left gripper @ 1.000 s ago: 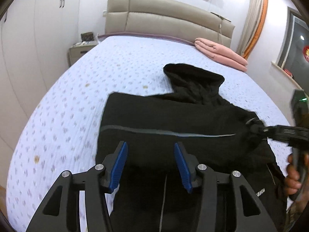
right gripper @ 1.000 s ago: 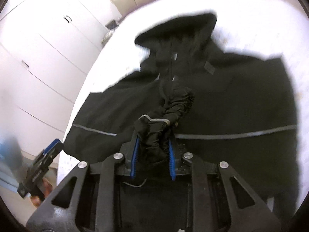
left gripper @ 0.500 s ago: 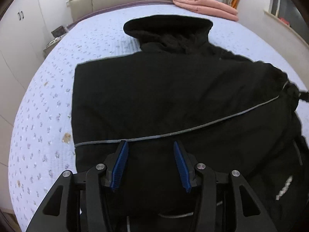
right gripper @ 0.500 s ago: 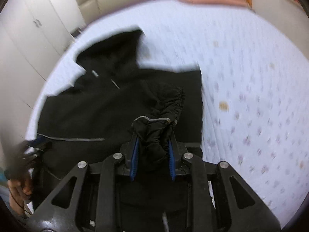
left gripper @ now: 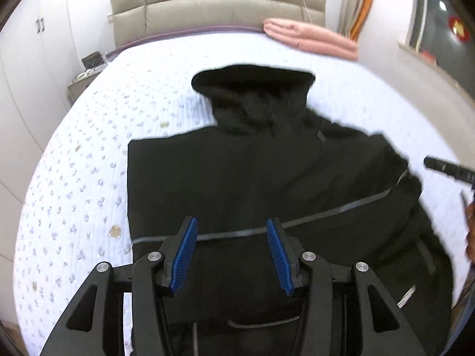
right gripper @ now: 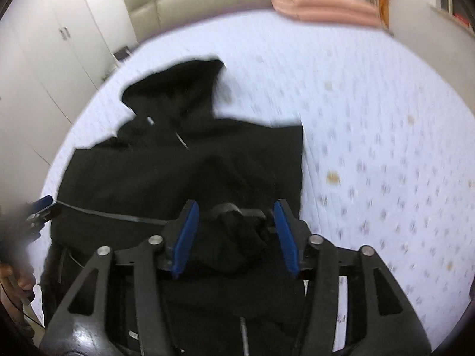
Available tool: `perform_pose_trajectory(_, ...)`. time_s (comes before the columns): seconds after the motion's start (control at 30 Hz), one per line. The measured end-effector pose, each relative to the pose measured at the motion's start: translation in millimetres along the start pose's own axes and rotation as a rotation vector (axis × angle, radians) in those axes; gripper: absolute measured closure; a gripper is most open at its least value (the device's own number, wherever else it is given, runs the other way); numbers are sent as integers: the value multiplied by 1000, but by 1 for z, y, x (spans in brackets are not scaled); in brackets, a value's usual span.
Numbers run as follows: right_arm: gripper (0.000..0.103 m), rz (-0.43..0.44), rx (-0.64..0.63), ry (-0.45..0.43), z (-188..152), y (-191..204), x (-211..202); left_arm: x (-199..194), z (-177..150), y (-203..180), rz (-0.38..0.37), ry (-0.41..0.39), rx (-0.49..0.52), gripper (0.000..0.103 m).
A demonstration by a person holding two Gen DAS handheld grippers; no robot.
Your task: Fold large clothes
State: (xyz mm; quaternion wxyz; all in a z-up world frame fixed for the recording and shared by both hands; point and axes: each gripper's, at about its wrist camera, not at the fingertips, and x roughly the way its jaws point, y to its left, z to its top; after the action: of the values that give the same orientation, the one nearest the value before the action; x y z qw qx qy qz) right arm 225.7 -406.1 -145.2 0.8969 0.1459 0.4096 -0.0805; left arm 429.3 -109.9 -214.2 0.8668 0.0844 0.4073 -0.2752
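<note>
Black hooded jacket (left gripper: 237, 178), grey reflective stripe, flat on quilted bedspread (left gripper: 89, 154)

Bare lilac-sprigged white quilted bedspread (right gripper: 386, 148) lies open to the right of the spread black hooded jacket (left gripper: 252, 178), and to its left as well. A folded pink blanket (left gripper: 311, 40) occupies the far right corner by the beige padded headboard (left gripper: 207, 3). White wardrobe doors (right gripper: 44, 74) close off the left side.
</note>
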Motion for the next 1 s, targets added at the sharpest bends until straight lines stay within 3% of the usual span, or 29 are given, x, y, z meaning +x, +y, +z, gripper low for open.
perform_pose_trajectory(0.1,50,1,-59,48,1,25,22,19,4,-4,17,46,-7,53)
perform_pose_trajectory(0.2,51,-62,-99,145,-12,33,61,63,-11,-8,64,167,-1,53)
perform_pose_trajectory(0.3,49,-124,-136,237,-30,33,90,71,-21,-8,52,135,-16,47)
perform_pose_trajectory(0.47,47,-138,-127,244,-31,32,88,77,-17,-12,56,146,-26,41)
perform_pose_trajectory(0.57,47,-73,-119,242,-31,26,71,54,-17,-15,38,135,-43,40)
perform_pose_trajectory(0.67,47,4,-89,222,-34,14,29,7,-23,-18,8,100,-53,40)
perform_pose_trajectory(0.87,46,62,-37,169,-39,-9,-39,-62,-22,-28,47,98,17,40)
perform_pose_trajectory(1.0,42,106,36,174,-26,-24,-31,-67,4,-27,62,87,15,40)
